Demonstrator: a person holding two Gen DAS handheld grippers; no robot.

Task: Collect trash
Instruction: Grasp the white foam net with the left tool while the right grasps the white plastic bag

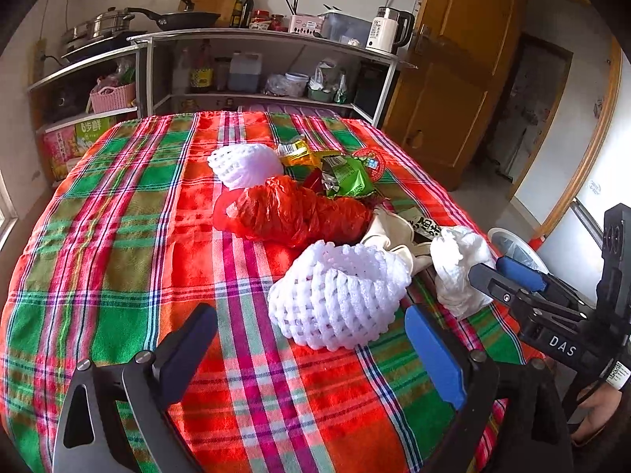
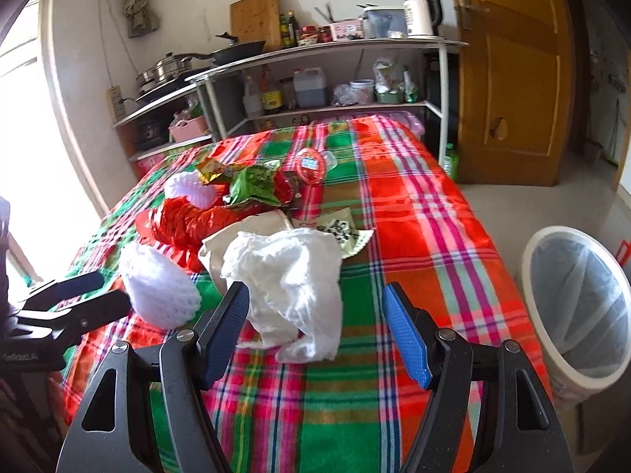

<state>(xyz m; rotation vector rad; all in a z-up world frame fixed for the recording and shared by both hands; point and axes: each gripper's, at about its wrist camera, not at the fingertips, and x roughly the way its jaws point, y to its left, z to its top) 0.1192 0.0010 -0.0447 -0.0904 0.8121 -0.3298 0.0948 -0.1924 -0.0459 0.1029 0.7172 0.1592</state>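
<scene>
Trash lies in a heap on the plaid tablecloth [image 1: 130,236]. A white foam fruit net [image 1: 339,295] sits just ahead of my open, empty left gripper [image 1: 311,327]. A crumpled white tissue [image 2: 292,276] lies between the open fingers of my right gripper [image 2: 315,307]; the tissue also shows in the left wrist view [image 1: 457,264]. Behind lie a red plastic bag [image 1: 292,213], a second foam net [image 1: 244,165], green snack wrappers [image 1: 347,175] and a cream cloth bag [image 2: 236,236]. A white bin with a clear liner [image 2: 579,303] stands on the floor to the right of the table.
A metal shelf unit [image 2: 315,75] with pans, bottles and a kettle stands behind the table. A wooden door [image 2: 516,71] is at the back right. A printed wrapper [image 2: 347,232] and a red round lid [image 2: 311,165] lie on the cloth.
</scene>
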